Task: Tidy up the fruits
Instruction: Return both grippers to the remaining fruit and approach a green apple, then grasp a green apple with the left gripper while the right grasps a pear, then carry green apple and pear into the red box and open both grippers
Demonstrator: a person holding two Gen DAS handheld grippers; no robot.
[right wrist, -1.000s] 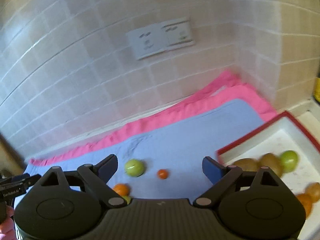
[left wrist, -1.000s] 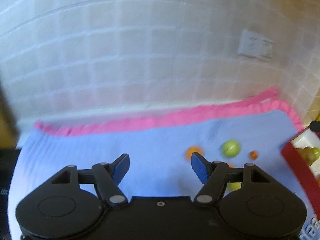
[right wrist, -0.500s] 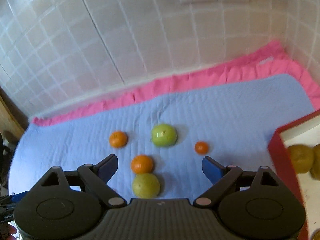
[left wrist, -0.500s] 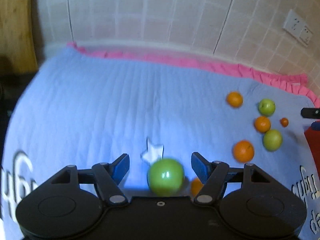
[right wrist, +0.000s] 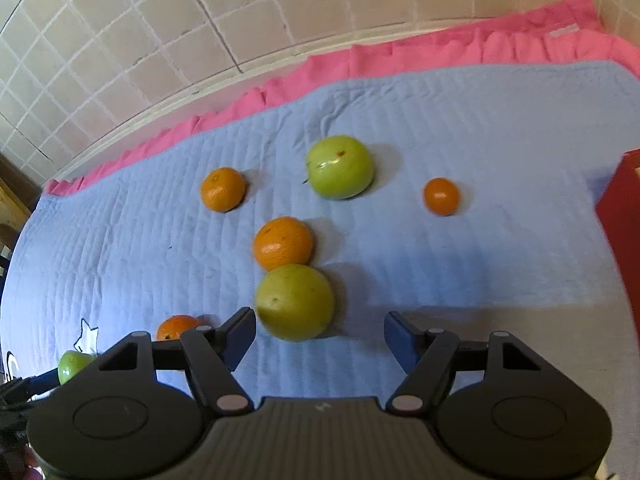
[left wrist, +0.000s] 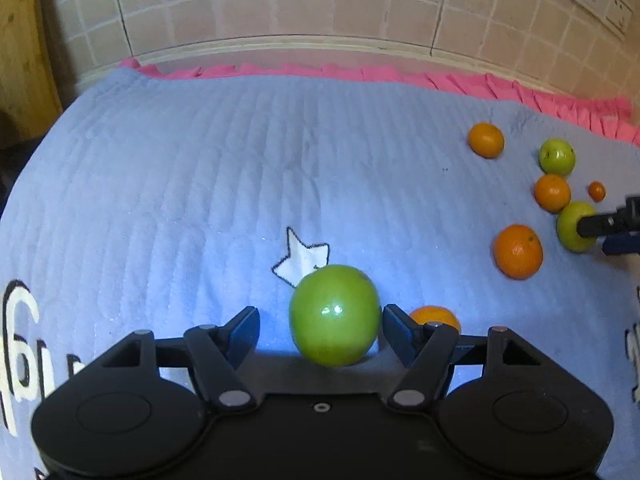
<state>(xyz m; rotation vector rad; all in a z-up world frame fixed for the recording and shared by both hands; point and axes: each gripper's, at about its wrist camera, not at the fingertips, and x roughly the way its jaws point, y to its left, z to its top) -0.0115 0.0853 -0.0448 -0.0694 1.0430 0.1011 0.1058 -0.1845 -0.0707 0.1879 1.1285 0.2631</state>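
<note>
My left gripper [left wrist: 320,326] is open, with a bright green apple [left wrist: 334,314] between its fingers on the blue blanket [left wrist: 200,184]; the right finger looks close to it. An orange [left wrist: 434,318] lies just right of that finger. My right gripper [right wrist: 320,328] is open, with a yellow-green apple [right wrist: 295,301] near its left finger. Beyond it lie an orange [right wrist: 282,243], another orange [right wrist: 222,189], a green apple [right wrist: 340,167] and a tiny orange fruit [right wrist: 441,196]. The right gripper's tip also shows in the left wrist view [left wrist: 612,226].
A red-walled tray [right wrist: 622,208] stands at the right edge of the blanket. A pink cloth [right wrist: 400,60] lies under the blanket along the tiled wall [left wrist: 320,0]. A white star patch [left wrist: 302,256] is sewn on the blanket. Wooden furniture [left wrist: 20,60] stands at far left.
Both grippers have tilted down and moved closer to the blanket. The green apple now sits between my left fingers, and the yellow-green apple has come up to my right fingers.
</note>
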